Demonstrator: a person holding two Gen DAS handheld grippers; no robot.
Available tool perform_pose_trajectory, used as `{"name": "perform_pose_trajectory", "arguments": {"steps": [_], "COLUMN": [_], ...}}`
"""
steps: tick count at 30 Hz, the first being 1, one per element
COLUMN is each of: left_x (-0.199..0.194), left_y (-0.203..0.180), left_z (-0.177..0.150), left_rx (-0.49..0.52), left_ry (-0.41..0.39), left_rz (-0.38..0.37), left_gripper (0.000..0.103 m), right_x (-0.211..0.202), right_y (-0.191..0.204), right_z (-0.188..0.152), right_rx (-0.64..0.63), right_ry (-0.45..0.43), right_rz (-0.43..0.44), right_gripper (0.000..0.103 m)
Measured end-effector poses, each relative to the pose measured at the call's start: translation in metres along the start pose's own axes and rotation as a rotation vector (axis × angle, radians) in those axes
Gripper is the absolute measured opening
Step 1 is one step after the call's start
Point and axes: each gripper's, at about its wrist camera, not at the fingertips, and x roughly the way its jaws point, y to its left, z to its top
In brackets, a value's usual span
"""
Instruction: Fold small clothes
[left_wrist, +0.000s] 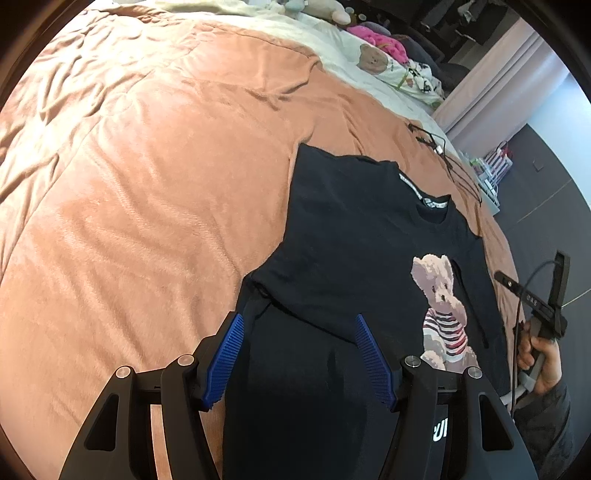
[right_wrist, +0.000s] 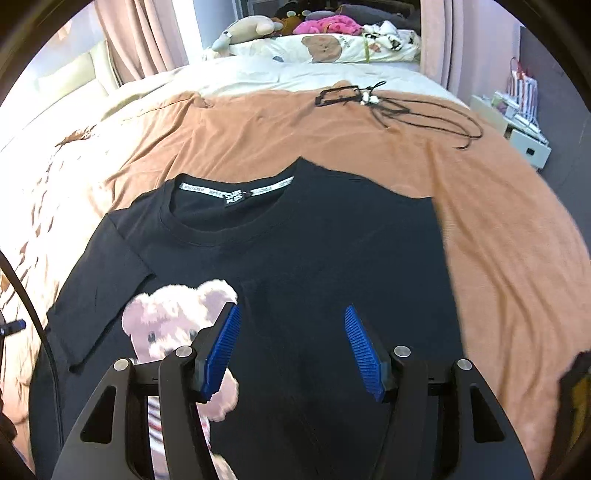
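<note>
A black T-shirt (left_wrist: 343, 251) with a pink teddy bear print (left_wrist: 439, 306) lies front up on the orange blanket (left_wrist: 129, 192). One side looks folded in over the front. My left gripper (left_wrist: 299, 321) is open just above the shirt's lower part, with its blue pads either side of black cloth. In the right wrist view the same shirt (right_wrist: 295, 251) fills the middle, collar (right_wrist: 236, 199) towards the far side and bear print (right_wrist: 173, 317) at the left. My right gripper (right_wrist: 291, 314) is open and empty over the shirt's middle.
A black cable (right_wrist: 406, 110) lies on the blanket beyond the collar. Pillows and soft toys (right_wrist: 321, 40) pile at the head of the bed. A white shelf unit (right_wrist: 517, 129) stands beside the bed on the right. The other hand-held gripper (left_wrist: 543, 314) shows at the right edge of the left wrist view.
</note>
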Motion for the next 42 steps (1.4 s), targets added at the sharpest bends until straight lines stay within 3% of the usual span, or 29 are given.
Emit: {"name": "perform_pose_trajectory", "arguments": {"steps": [6, 11, 15, 20, 26, 42], "left_x": [-0.020, -0.044, -0.066, -0.095, -0.123, -0.193], "left_y": [-0.007, -0.017, -0.024, -0.032, -0.038, -0.059], "left_z": [-0.010, -0.021, -0.032, -0.050, -0.074, -0.144], "left_rx": [-0.007, 0.006, 0.005, 0.016, 0.033, 0.108], "left_ry": [-0.019, -0.051, -0.078, -0.142, -0.182, -0.239], "left_rz": [-0.007, 0.003, 0.004, 0.021, 0.029, 0.030], "left_gripper": [0.064, 0.064, 0.071, 0.093, 0.102, 0.102], "right_x": [-0.036, -0.080, -0.110, -0.151, -0.189, -0.284], "right_y": [-0.004, -0.009, -0.007, -0.001, 0.004, 0.008], "right_z": [-0.015, -0.032, -0.050, -0.075, -0.103, -0.174], "right_rx": [0.002, 0.047, 0.040, 0.045, 0.045, 0.051], "right_ry": [0.011, -0.009, -0.023, -0.047, -0.052, -0.152], "right_rz": [-0.012, 0.003, -0.030, -0.061, -0.076, -0.056], "right_gripper": [0.059, 0.086, 0.087, 0.088, 0.089, 0.090]}}
